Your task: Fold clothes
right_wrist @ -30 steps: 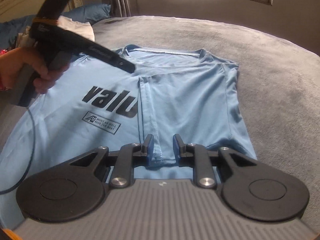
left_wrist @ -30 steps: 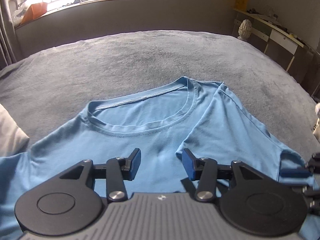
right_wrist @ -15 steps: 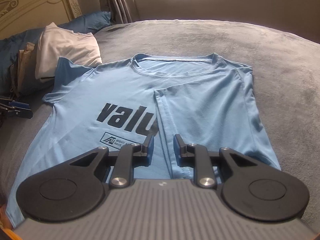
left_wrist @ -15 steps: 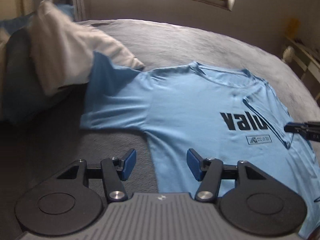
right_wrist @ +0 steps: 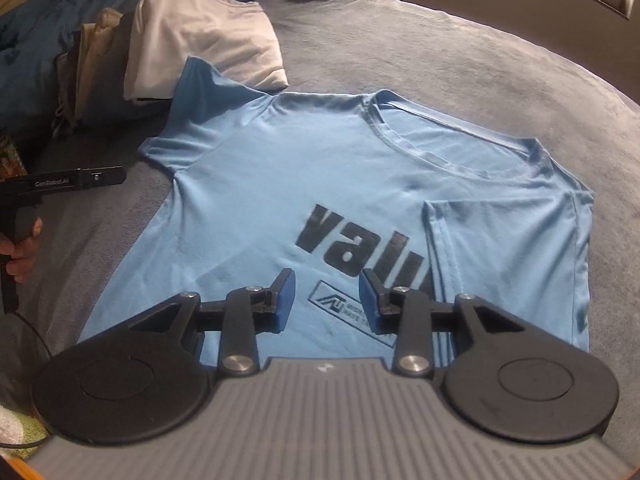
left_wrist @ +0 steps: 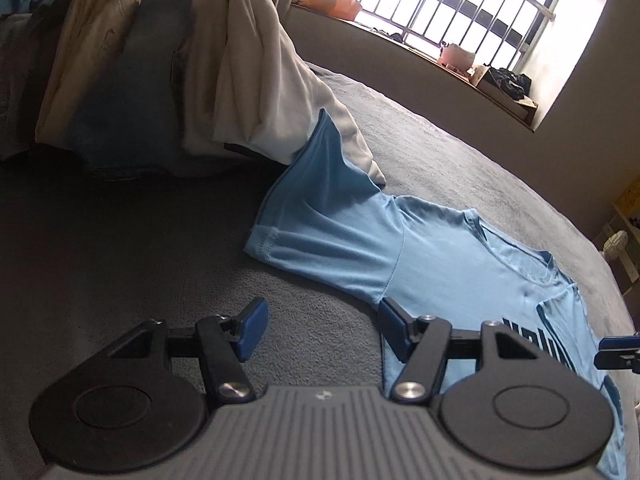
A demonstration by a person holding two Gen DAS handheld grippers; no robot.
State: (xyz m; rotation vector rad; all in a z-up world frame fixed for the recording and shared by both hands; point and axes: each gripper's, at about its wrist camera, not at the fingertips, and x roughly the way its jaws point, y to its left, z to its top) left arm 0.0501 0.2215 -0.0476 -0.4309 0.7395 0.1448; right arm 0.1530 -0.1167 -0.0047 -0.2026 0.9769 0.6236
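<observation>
Grey blanket (right_wrist: 460, 40), barred window (left_wrist: 460, 4)

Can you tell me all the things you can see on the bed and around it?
T-shirt: one, light blue with dark lettering, flat on the bed, one side folded in.
Bedcover: one, grey, under the shirt.
White cloth: one, off-white, folded, under the shirt's far sleeve.
Clothes pile: several, beige and dark blue, beside the white cloth.
Window: one, barred, bright, behind the bed.
Left gripper: one, black with blue pads, open, jaws just opening, empty, at the shirt's edge.
Right gripper: one, same colours, open, jaws just opening, empty, over the lettering.
</observation>
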